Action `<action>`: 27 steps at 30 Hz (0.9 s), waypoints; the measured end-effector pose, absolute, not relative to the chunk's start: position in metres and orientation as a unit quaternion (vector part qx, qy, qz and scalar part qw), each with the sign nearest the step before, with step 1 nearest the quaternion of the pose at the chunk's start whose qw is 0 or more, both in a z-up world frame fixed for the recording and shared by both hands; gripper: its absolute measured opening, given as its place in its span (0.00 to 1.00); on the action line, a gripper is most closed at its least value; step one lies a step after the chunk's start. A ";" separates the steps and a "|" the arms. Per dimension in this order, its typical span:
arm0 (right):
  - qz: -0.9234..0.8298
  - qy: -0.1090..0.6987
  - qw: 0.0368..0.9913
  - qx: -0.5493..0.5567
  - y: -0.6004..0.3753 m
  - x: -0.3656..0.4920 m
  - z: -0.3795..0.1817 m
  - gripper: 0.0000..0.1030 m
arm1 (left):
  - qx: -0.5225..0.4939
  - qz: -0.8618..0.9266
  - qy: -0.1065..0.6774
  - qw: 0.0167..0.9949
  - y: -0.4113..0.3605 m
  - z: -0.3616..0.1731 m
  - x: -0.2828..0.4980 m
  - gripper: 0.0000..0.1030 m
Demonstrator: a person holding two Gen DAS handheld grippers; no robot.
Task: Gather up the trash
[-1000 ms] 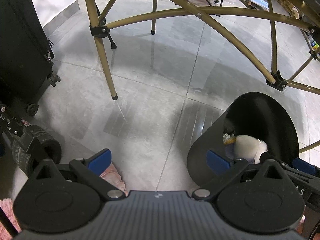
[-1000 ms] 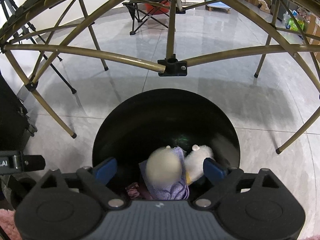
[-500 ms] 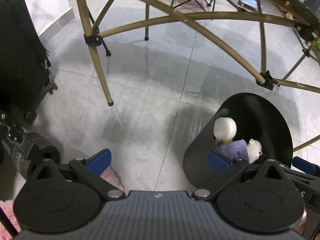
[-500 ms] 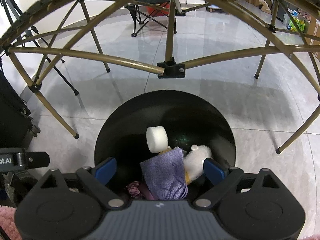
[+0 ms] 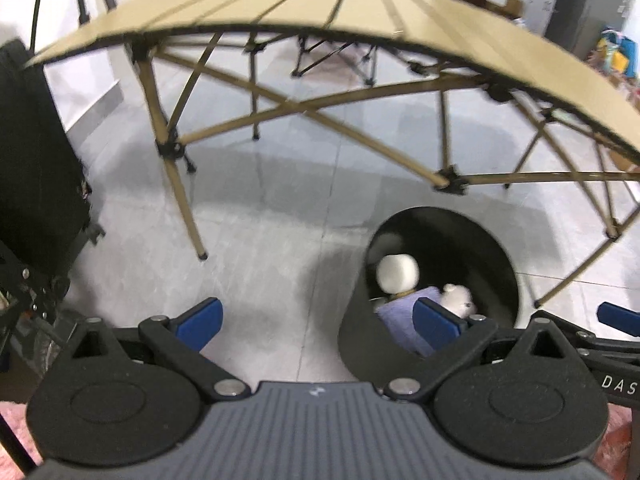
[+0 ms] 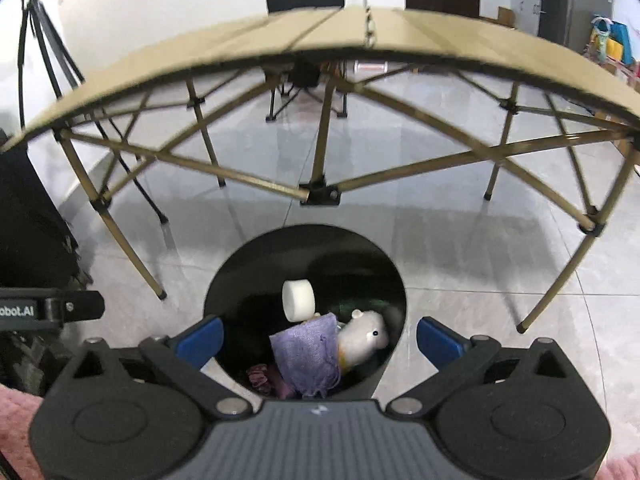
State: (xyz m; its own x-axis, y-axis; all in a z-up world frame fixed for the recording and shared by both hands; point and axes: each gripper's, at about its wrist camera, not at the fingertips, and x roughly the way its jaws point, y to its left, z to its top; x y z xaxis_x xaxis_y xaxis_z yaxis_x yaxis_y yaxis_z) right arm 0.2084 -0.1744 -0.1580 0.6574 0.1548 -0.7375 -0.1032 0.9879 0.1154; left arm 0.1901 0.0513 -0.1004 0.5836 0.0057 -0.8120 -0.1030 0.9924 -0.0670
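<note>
A black round bin (image 6: 240,280) stands on the grey tile floor, also in the left wrist view (image 5: 496,248). Inside lie a white foam roll (image 6: 298,300), a purple cloth (image 6: 308,354), a white plush toy (image 6: 366,334) and a dark red scrunchie (image 6: 258,378). The roll (image 5: 398,274), cloth (image 5: 400,318) and plush (image 5: 458,298) also show in the left wrist view. My right gripper (image 6: 318,340) is open and empty above the bin's near rim. My left gripper (image 5: 318,320) is open and empty over the floor, left of the bin.
A tan folding table (image 6: 360,40) on crossed gold legs (image 6: 320,194) stands just behind the bin. A black suitcase (image 5: 32,168) is at the left. A folding chair (image 6: 308,88) stands beyond the table. Pink fabric (image 6: 16,420) lies at the bottom left.
The white roll dropped from the right gripper into the bin. Both grippers have risen and tilted up, so the tabletop now shows.
</note>
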 end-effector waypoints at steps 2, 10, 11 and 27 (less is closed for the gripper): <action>0.073 0.400 0.913 0.041 -0.183 0.194 -0.148 1.00 | -0.046 0.017 0.446 0.894 0.043 -0.090 0.177 1.00; 0.059 0.369 0.926 0.044 -0.208 0.139 -0.110 1.00 | -0.024 -0.024 0.424 0.905 0.019 -0.059 0.128 1.00; 0.058 0.368 0.927 0.042 -0.210 0.132 -0.105 1.00 | -0.022 -0.029 0.422 0.906 0.017 -0.055 0.122 1.00; 0.087 0.332 0.938 0.038 -0.215 0.043 -0.057 1.00 | 0.002 -0.057 0.379 0.924 0.003 -0.011 0.049 1.00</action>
State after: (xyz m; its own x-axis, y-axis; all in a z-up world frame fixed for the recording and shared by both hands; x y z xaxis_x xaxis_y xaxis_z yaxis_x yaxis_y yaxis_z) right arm 0.0434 -0.2150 -0.0566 0.7642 0.1893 -0.6165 -0.1392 0.9818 0.1288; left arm 0.0491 0.0027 -0.0115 0.7059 -0.1046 -0.7005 0.1076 0.9934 -0.0399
